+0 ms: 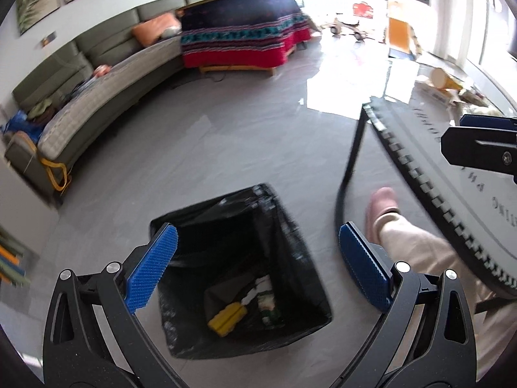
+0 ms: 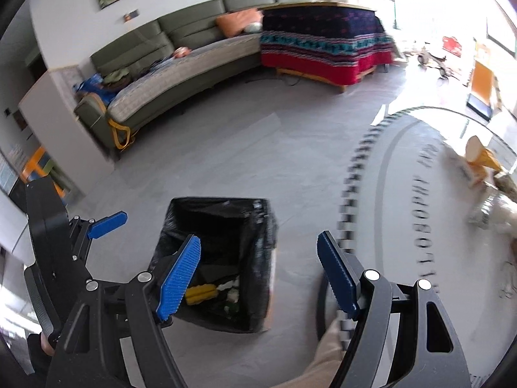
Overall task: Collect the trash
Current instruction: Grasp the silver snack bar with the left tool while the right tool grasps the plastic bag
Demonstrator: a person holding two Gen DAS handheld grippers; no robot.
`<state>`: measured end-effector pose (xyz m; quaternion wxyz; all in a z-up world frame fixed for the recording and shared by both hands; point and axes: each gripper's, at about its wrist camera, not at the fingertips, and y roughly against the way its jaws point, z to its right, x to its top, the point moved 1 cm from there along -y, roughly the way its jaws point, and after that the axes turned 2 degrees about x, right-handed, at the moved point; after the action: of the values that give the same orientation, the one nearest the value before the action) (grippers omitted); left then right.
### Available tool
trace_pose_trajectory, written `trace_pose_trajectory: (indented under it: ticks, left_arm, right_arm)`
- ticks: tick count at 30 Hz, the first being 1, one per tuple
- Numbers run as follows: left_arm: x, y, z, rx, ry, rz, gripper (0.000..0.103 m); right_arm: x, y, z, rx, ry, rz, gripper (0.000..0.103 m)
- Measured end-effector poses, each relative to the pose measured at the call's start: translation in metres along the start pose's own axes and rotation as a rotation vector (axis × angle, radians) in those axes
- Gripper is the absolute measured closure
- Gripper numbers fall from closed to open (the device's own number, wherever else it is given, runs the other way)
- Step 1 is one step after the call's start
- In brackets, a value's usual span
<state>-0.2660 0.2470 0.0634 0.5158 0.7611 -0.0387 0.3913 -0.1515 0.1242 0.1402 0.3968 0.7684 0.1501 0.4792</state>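
A trash bin with a black liner [image 1: 239,265] stands on the grey floor; it also shows in the right wrist view [image 2: 223,252]. Inside lie a yellow piece [image 1: 227,318] and white and green scraps [image 1: 265,304]. My left gripper [image 1: 258,268] is open and empty above the bin. My right gripper [image 2: 258,274] is open and empty above the bin's right side. The left gripper shows at the left of the right wrist view [image 2: 97,226]. More trash, a paper cup and wrappers [image 2: 481,161], lies on the round table [image 2: 420,226].
The round table [image 1: 452,177] with a toothed rim stands right of the bin on black legs [image 1: 352,155]. The person's leg and pink slipper [image 1: 381,210] are beside the bin. A green sofa [image 1: 97,84] and a blanket-covered table [image 1: 245,38] stand at the far side.
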Motion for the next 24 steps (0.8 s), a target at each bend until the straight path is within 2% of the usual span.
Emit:
trace_pose_trajectory:
  ticks: [9, 24]
  left_arm:
    - [0.045, 0.0, 0.085, -0.14, -0.116, 0.025, 0.006]
    - [0.103, -0.036, 0.213, -0.29, -0.264, -0.013, 0.006]
  right_arm:
    - [-0.001, 0.045, 0.082, -0.109, -0.102, 0.065, 0.028]
    - [-0.013, 0.084, 0.237, -0.264, -0.312, 0.084, 0.026]
